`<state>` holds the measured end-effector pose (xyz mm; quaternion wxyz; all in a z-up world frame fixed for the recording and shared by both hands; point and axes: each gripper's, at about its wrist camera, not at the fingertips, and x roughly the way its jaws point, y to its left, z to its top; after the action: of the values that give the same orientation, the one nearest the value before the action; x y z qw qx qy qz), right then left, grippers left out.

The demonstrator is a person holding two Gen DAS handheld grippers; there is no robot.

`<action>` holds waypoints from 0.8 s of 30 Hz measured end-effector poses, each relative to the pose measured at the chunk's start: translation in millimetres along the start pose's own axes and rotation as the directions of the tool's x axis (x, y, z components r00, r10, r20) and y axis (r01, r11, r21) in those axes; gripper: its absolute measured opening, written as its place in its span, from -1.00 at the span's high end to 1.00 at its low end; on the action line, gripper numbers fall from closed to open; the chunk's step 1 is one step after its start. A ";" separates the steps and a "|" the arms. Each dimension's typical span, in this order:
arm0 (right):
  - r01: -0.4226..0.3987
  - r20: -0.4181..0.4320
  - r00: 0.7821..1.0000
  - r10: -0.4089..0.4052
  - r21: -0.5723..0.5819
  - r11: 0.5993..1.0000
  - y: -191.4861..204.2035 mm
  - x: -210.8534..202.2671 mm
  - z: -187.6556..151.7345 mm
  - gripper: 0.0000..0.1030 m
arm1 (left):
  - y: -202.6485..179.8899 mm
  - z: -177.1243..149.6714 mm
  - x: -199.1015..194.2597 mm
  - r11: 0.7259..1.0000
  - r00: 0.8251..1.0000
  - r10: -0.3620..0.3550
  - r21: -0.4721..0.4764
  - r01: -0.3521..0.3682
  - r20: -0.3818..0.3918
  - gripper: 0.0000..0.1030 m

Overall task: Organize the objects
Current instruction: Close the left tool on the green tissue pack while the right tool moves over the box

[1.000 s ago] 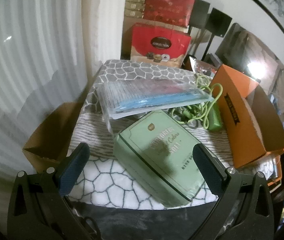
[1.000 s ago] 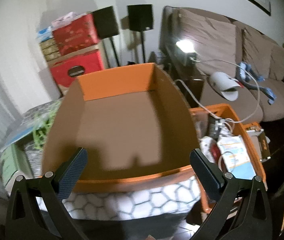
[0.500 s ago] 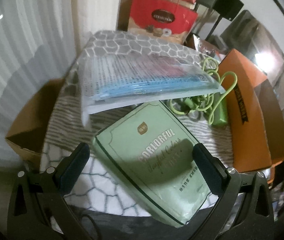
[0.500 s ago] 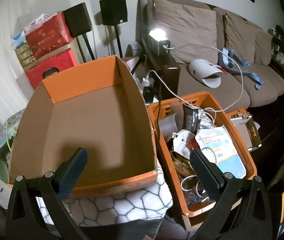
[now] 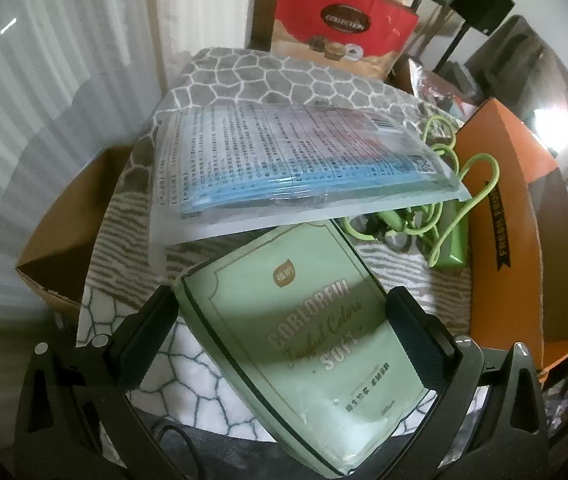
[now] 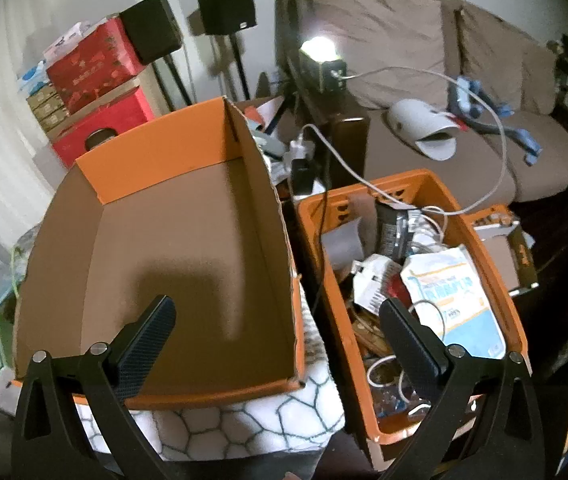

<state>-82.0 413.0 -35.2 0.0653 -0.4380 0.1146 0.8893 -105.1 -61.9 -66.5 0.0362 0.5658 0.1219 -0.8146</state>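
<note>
While the left tool (image 5: 281, 312) stands wide, its 2 dark fingers (image 5: 145, 332) flank the near end of a green tissue pack (image 5: 308, 348), which lies flat and skewed on the patterned blanket (image 5: 251, 76) covering the bench; whether the pads touch the pack cannot be told. Just beyond the pack, a clear packet of blue masks (image 5: 284, 168) rests with its near edge overlapping the pack's far corner. To the right of both, a lime-green cable (image 5: 444, 208) lies coiled beside a green bar-shaped device (image 5: 454, 248), close against the outer wall of the orange cardboard box (image 5: 512, 248). A brown cardboard box (image 5: 63, 236) sits off the left edge of the blanket, and a red gift box (image 5: 344, 28) stands behind the bench.

Seen from the right wrist, the right tool (image 6: 271, 322) also stands wide and holds nothing, hovering over the near rim of the orange cardboard box (image 6: 171, 152), whose brown interior shows only a shadow. Its left finger (image 6: 143, 340) lies over the box; its right finger lies over an orange plastic crate (image 6: 480, 240) just beside the box, filled with cables, packets and papers. A brown sofa (image 6: 404, 40) carrying a white object occupies the background, with 2 black speakers (image 6: 223, 4) on stands at left.
</note>
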 end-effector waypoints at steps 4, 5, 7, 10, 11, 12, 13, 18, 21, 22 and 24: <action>-0.073 -0.085 0.994 0.072 -0.015 0.997 -8.1 12.3 13.1 -0.52 | -3.3 4.9 2.0 1.000 1.000 0.009 0.019 -0.008 -0.013 -1.00; -0.073 -0.104 0.992 0.070 -0.027 0.997 -8.3 15.2 14.2 -0.43 | -4.0 4.8 1.9 0.999 1.000 0.009 0.031 -0.008 -0.012 -1.00; -0.083 -0.133 0.988 0.077 -0.044 0.996 -9.7 19.4 16.2 -0.26 | -6.5 5.2 2.4 0.999 1.000 0.010 0.050 -0.009 -0.010 -1.00; -0.116 -0.176 0.979 0.104 -0.060 0.991 -11.7 24.0 16.8 -0.04 | -10.4 5.5 3.5 0.997 1.000 0.015 0.070 -0.014 -0.005 -1.00; -0.119 -0.185 0.977 0.105 -0.068 0.991 -11.4 24.9 16.2 0.15 | -12.3 5.9 3.7 0.996 1.000 0.017 0.082 -0.017 -0.003 -1.00; -0.120 -0.189 0.976 0.103 -0.079 0.990 -10.7 25.3 15.8 0.24 | -14.2 6.8 3.9 0.995 1.000 0.020 0.093 -0.019 -0.003 -1.00; -0.118 -0.194 0.976 0.097 -0.096 0.988 -9.3 25.2 14.9 0.32 | -15.9 7.7 4.0 0.995 1.000 0.021 0.103 -0.021 -0.004 -1.00; -0.129 -0.199 0.975 0.102 -0.131 0.983 -4.6 21.0 14.0 0.53 | -23.6 10.0 5.7 0.990 1.000 0.023 0.140 -0.022 -0.005 -1.00; -0.121 -0.208 0.974 0.090 -0.139 0.983 -4.9 21.1 15.7 0.64 | -30.1 12.8 7.8 0.984 1.000 0.013 0.180 -0.011 -0.011 -1.00; -0.122 -0.212 0.973 0.091 -0.139 0.983 -5.0 21.5 16.8 0.65 | -31.5 13.5 8.5 0.982 1.000 0.010 0.190 -0.007 -0.014 -1.00; -0.133 -0.218 0.971 0.102 -0.132 0.982 -7.5 21.6 17.6 0.69 | -34.6 15.4 10.1 0.978 1.000 0.006 0.208 -0.001 -0.022 -1.00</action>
<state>-106.9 425.2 -43.0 -0.0321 -0.5256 0.0813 0.8462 -129.6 -31.3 -65.4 -0.0233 0.5759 0.0353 -0.8164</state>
